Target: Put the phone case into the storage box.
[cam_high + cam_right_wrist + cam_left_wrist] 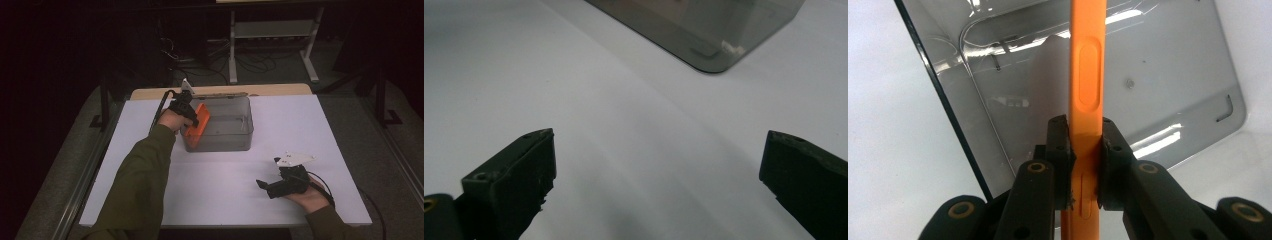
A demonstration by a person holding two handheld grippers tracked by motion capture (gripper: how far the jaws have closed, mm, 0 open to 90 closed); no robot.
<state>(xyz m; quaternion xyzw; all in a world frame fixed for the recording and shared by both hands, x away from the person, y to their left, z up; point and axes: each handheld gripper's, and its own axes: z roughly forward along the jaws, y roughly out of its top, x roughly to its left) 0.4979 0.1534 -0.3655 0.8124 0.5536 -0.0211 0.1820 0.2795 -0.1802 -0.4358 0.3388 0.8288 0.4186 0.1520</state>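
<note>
No text, label, brand or number could be read anywhere; the faint pale marks on the clear bin's [1168, 60] wall were perhaps only reflections.

My left claw [1083, 150] is matt black plastic with brass-coloured rivets, and the orange case [1087, 90] between its pads looks like smooth, satiny plastic. The bin [1173, 65] in the upper part of the frame is smoky clear plastic, glossy with streaks of glare. The table [599, 100] under my right claw [659, 165] is smooth matt white.
</note>
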